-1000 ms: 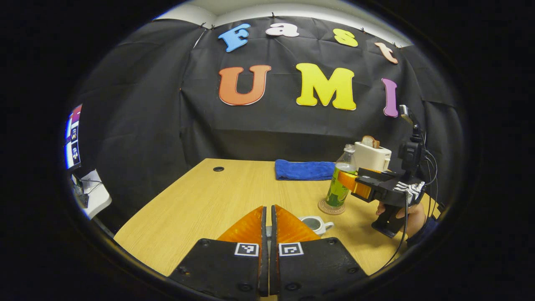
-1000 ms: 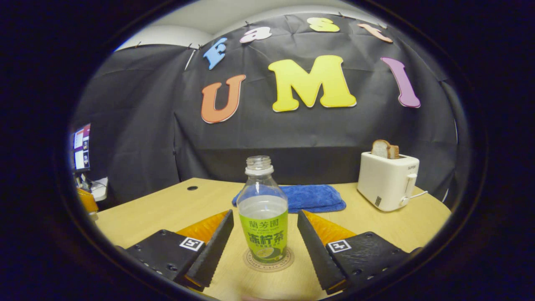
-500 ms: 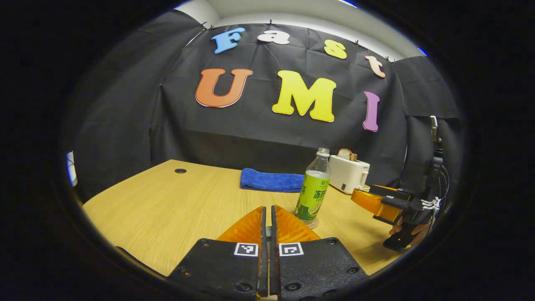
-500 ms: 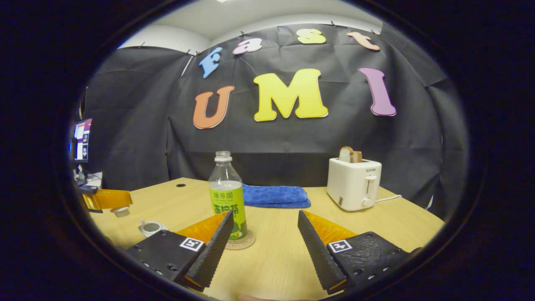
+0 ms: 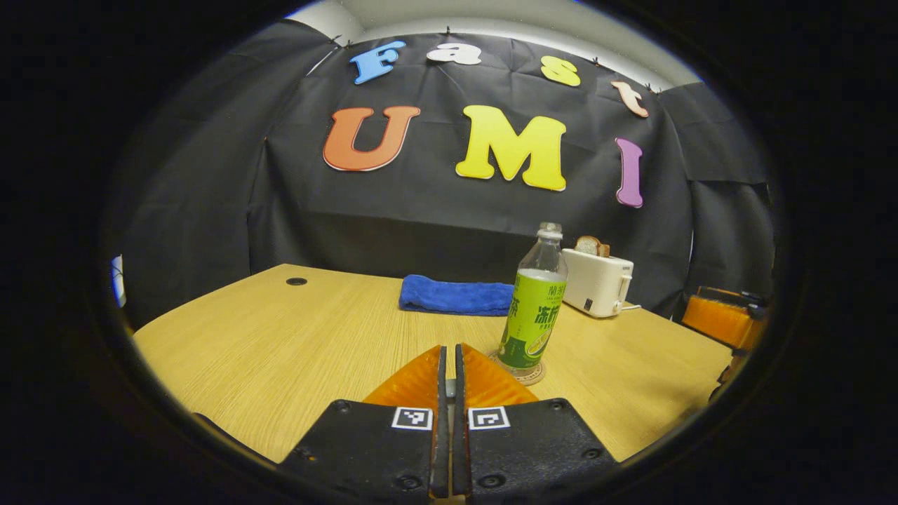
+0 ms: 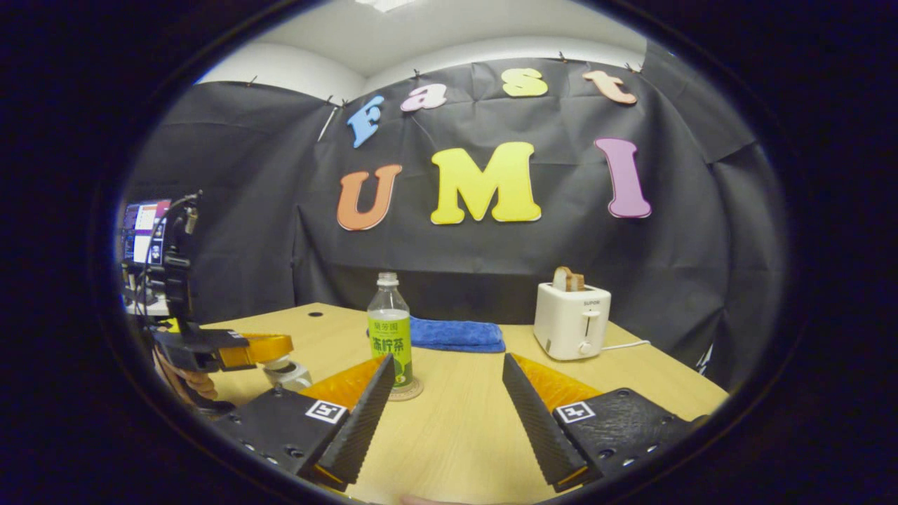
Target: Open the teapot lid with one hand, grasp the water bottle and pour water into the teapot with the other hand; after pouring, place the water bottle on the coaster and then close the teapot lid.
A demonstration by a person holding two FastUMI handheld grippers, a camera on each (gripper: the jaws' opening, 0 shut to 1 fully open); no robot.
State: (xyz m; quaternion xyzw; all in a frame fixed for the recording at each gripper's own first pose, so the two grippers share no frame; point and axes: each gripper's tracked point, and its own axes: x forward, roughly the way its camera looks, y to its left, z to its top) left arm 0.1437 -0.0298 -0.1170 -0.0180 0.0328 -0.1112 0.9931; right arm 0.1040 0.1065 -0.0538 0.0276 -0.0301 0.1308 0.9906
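Note:
The green-labelled water bottle [image 5: 533, 308] [image 6: 389, 337] stands upright on the round coaster [image 5: 520, 373] [image 6: 405, 391], uncapped. My right gripper [image 6: 445, 414] is open and pulled back from the bottle, with nothing between its fingers; it also shows at the far right of the left gripper view [image 5: 694, 315]. My left gripper [image 5: 449, 365] [image 6: 284, 345] is shut on the white teapot lid [image 6: 280, 363]. In the right gripper view the lid sits just over the white teapot [image 6: 298, 380]; I cannot tell whether they touch. In the left gripper view the fingers hide the teapot.
A folded blue towel [image 5: 456, 296] [image 6: 456, 334] lies at the back of the wooden table [image 5: 280, 344]. A white toaster [image 5: 596, 282] [image 6: 570, 319] with bread in it stands at the back right. A hand [image 6: 184, 382] holds the left gripper.
My right gripper has drawn back from the bottle, which stays on the coaster. My left gripper has carried the lid over to the teapot.

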